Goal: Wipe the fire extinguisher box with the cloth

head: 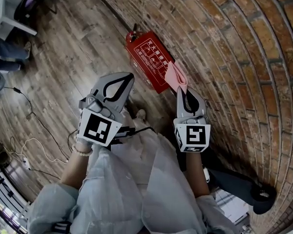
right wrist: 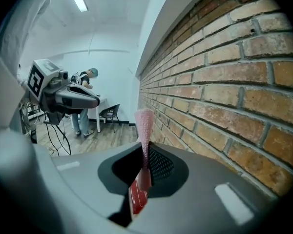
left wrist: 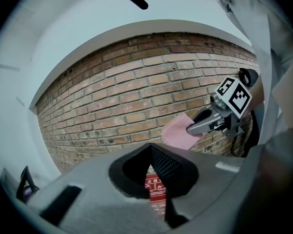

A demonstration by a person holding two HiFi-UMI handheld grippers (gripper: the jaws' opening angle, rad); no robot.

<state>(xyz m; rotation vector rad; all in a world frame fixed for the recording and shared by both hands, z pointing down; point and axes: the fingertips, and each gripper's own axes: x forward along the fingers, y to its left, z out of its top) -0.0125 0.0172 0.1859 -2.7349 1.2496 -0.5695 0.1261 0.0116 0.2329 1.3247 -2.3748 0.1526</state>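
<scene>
Looking steeply down in the head view, the red fire extinguisher box (head: 149, 57) lies on the wooden floor (head: 63, 48) with its long side against the foot of the brick wall (head: 234, 43), far from the person and slightly to the right. The right gripper (head: 182, 90) points toward the near end of the box, its jaws closed on a pink cloth (head: 176, 76) that sticks out beyond the tips and overlaps the near right corner of the box; whether cloth and box touch cannot be told. In the right gripper view the cloth (right wrist: 145, 126) is pinched edge-on between the two jaws and stands up past them, with the red box (right wrist: 136, 199) showing below and the wall running along the right. The left gripper (head: 130, 77) is held near the right one, to its left, jaws drawn together at the tips and gripping nothing. In the left gripper view a narrow strip of the box (left wrist: 156, 191) shows through the gap behind the closed tips, and the right gripper (left wrist: 193, 128) with the cloth (left wrist: 178, 130) appears to the right against the bricks. A white cable (head: 24, 145) trails on the floor at near left. Far off in the right gripper view a person (right wrist: 83, 106) stands at a table (right wrist: 101, 101) beside a chair (right wrist: 110, 113).
</scene>
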